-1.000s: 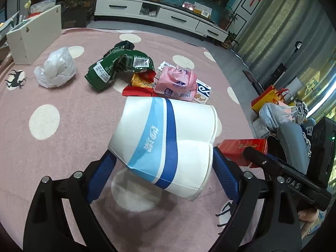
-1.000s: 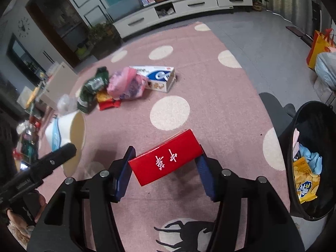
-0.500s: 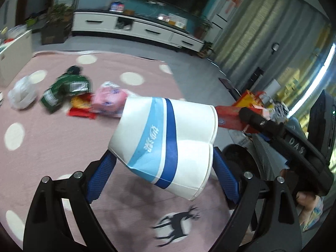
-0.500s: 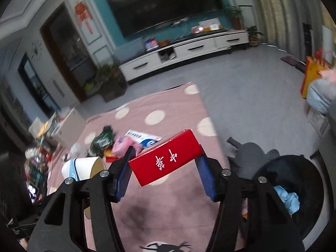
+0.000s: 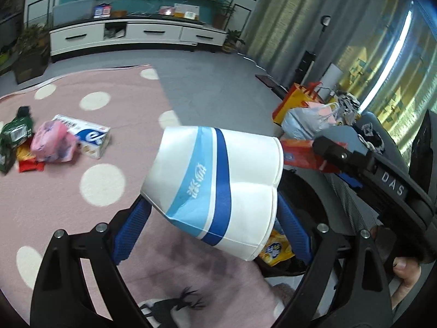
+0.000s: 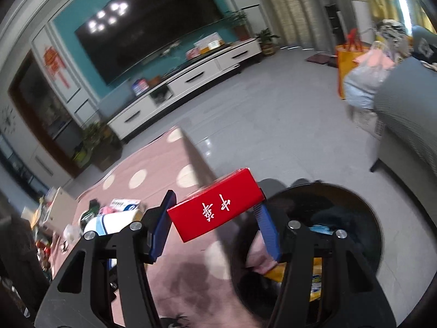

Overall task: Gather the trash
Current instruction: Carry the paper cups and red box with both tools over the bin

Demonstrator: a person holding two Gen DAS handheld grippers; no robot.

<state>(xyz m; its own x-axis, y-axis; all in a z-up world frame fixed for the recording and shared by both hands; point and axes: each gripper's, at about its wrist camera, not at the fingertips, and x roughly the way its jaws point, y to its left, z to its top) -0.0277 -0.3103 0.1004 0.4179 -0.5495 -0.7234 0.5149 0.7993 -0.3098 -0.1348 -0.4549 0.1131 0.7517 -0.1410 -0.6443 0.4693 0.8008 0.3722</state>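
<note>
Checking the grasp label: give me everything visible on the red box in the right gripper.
The red box is a small glossy rectangular carton with white characters on its front face. It looks intact, tilted with its right end higher, clamped at both short ends by the blue pads of the right gripper, held off the floor beside the black trash bin.

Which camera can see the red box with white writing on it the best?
The right wrist view: the red box sits big and sharp in the middle, clamped in the right gripper, writing facing the camera. The left wrist view catches only a blurry strip of it behind the paper cup.
</note>
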